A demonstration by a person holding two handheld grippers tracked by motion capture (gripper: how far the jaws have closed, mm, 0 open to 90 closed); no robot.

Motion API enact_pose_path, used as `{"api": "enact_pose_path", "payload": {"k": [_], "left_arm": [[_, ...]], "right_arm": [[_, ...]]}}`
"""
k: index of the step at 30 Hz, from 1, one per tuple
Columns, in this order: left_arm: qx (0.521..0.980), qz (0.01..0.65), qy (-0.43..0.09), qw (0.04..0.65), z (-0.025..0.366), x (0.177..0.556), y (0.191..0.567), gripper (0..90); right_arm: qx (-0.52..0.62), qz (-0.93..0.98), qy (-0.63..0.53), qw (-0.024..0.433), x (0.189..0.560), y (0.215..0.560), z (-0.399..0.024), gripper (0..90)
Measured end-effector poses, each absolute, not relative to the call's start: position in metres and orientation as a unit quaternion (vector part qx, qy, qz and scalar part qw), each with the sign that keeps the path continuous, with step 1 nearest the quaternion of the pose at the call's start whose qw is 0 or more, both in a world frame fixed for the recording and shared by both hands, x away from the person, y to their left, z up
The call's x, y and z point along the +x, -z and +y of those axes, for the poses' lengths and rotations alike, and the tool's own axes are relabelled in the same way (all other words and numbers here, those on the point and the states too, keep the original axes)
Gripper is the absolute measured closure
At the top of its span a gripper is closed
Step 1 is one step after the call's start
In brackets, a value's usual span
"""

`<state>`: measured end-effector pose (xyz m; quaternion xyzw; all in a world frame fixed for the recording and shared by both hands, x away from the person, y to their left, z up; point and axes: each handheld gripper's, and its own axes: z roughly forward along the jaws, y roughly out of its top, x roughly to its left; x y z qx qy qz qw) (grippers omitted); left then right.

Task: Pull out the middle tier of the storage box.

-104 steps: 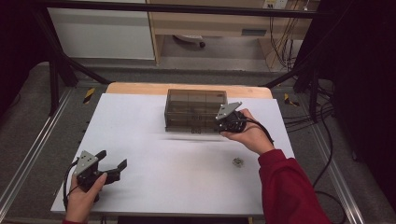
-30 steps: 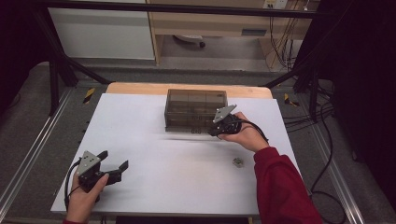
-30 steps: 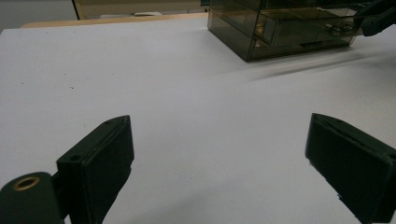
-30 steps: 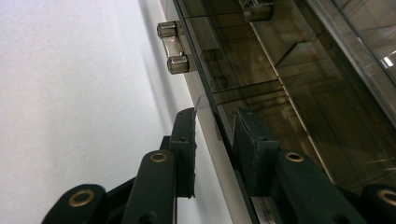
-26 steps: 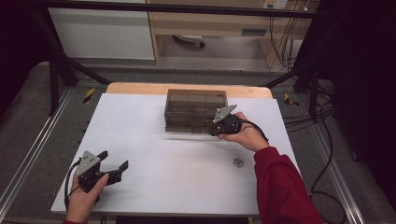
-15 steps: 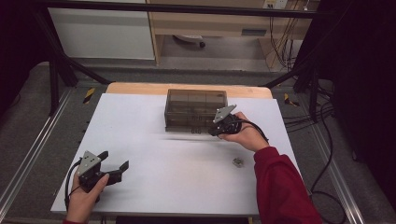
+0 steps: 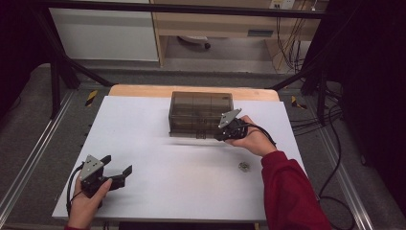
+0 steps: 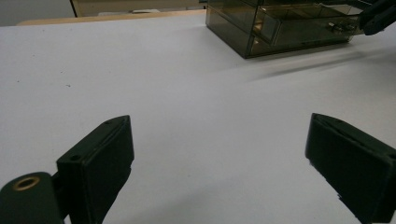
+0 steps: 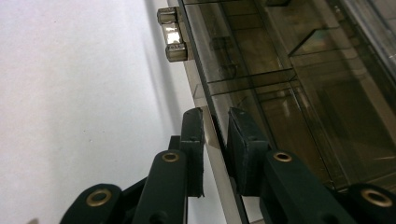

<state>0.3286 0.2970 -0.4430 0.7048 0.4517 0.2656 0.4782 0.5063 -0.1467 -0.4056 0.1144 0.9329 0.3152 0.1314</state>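
Observation:
A smoky transparent box (image 7: 201,112) with several compartments stands at the table's far middle. It also appears in the left gripper view (image 8: 280,25). My right gripper (image 7: 220,136) is at the box's front right edge. In the right gripper view the thin edge of the box's front panel (image 9: 215,140) runs between the jaws of my right gripper (image 9: 215,123). The jaws have just been closing, and a narrow gap still shows beside each pad. A metal latch (image 9: 172,35) sits farther along that edge. My left gripper (image 7: 117,164) rests near the table's front left, wide open (image 8: 219,154) over bare table.
The white table (image 7: 191,182) has bare surface between the two hands. A small metal piece (image 7: 243,166) lies near the right forearm. Cables (image 7: 330,158) trail off the table's right side. A wooden strip (image 7: 143,91) borders the far edge.
Since the earliest frame my right hand has shifted slightly left and down along the box's front edge. Over the last second nothing visibly moves. The left gripper stays put.

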Motion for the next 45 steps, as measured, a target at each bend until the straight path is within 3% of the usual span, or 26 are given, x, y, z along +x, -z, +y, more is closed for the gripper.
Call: {"api": "enact_pose_path", "payload": {"k": [45], "left_arm": [[0.706,0.448,-0.273,0.476,0.297,0.328,0.442,8.3]], "right_arm": [[0.082,0.941,-0.308,0.111,0.484,0.405,-0.15,81.0]]}}
